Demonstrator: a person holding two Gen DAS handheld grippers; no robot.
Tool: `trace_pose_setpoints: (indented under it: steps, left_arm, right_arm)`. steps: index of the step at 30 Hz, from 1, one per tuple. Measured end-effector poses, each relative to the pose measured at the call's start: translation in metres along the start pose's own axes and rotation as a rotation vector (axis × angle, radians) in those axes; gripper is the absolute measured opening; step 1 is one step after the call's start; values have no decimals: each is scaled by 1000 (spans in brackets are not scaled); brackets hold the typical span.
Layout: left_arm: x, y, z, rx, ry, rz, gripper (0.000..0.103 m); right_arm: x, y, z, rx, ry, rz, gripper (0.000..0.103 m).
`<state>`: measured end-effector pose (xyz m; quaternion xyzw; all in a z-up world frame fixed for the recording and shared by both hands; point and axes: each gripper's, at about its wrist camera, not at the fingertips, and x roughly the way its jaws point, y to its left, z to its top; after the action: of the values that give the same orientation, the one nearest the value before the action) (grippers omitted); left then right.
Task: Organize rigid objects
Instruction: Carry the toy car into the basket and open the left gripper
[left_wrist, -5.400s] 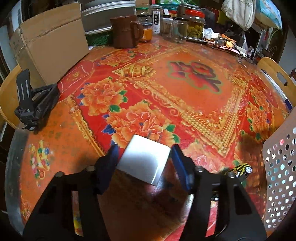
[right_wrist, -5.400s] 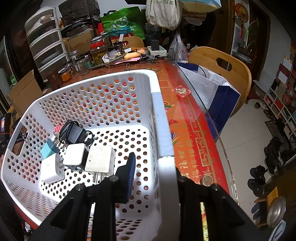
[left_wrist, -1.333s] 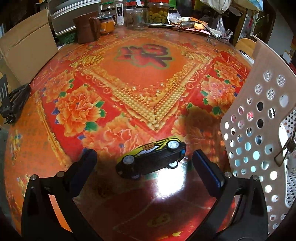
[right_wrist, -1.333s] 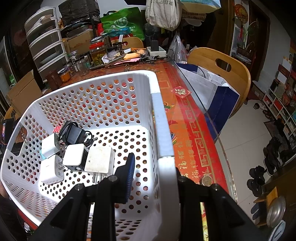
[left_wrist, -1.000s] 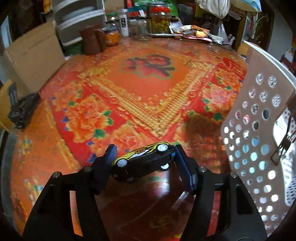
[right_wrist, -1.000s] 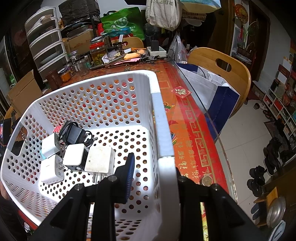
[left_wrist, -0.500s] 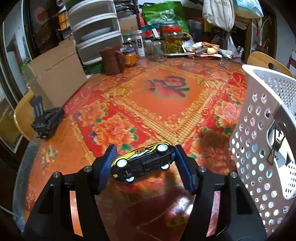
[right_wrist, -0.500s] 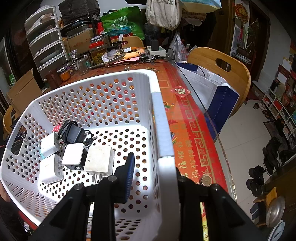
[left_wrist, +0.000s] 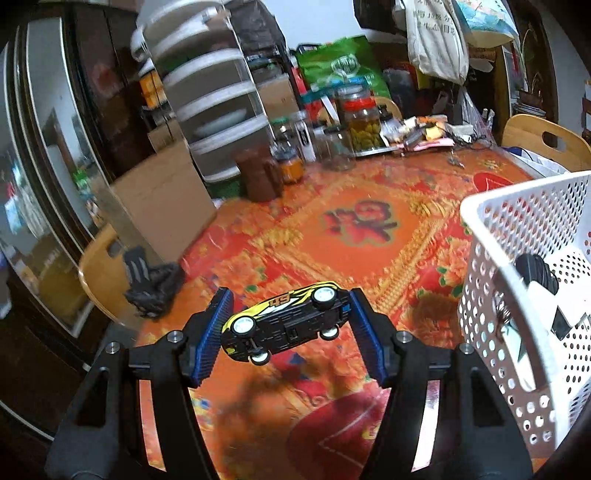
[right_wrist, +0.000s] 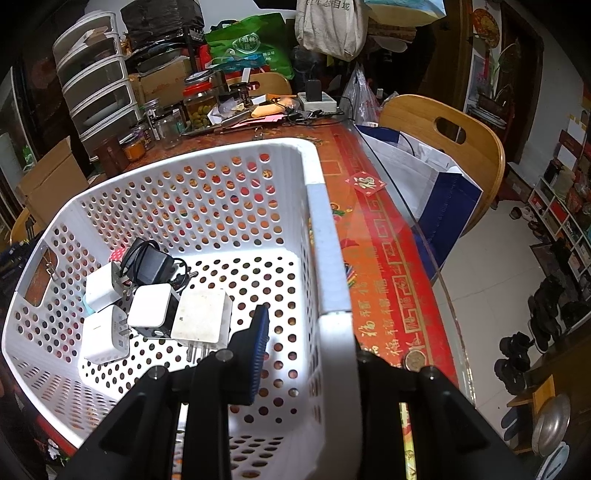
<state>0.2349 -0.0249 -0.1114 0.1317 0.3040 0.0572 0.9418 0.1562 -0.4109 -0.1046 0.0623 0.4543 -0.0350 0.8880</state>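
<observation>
Several chargers crowd the white basket, whose wall the right gripper pinches; the left gripper clamps a toy car above the floral tablecloth.

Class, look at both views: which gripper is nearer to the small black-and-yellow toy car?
Left. The left gripper clamps the black-and-yellow toy car between its blue pads, above the table. The right gripper grips the white perforated basket's wall, away from the car.

A red-and-orange floral tablecloth covers the table, with curved wooden chairs around it, a translucent plastic drawer tower and brown cardboard box behind, and pale tiled floor bearing dark shoes.
</observation>
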Motion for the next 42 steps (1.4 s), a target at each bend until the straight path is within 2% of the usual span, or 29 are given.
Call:
trace_pose_setpoints:
  steps: [10, 12, 15, 17, 19, 21, 22, 25, 29, 33, 42]
  left_arm:
    - [-62, -7, 28, 47, -91, 49, 61]
    - [-77, -16, 38, 60, -107, 35, 61]
    - [-96, -38, 58, 105, -103, -29, 61]
    - [-99, -64, 70, 172, -43, -114, 61]
    - [-92, -98, 79, 247, 68, -243, 61]
    - [-82, -128, 83, 302, 160, -317, 61]
    - [-75, -148, 84, 334, 210, -350, 61]
    - [-57, -193, 80, 418, 326, -387, 61]
    - [-31, -232, 76, 490, 402, -356, 61]
    - [-12, -242, 76, 497, 454, -316, 61]
    - [1, -273, 70, 518, 494, -334, 61]
  right_arm:
    - [-2, -1, -1, 1, -9, 17, 26]
    - [-2, 0, -1, 0, -8, 16, 26]
    - [-1, -1, -1, -2, -6, 16, 26]
    - [-1, -1, 0, -3, -5, 16, 26]
    - [-1, -1, 0, -7, -7, 20, 26]
    - [-1, -1, 0, -8, -7, 22, 27]
    - [-1, -1, 0, -9, -8, 25, 27]
    - [-1, 0, 0, -11, -5, 28, 27]
    - [-1, 1, 0, -11, -6, 29, 28]
    - [-1, 1, 0, -13, -6, 29, 28]
    - [-1, 4, 1, -15, -9, 32, 29]
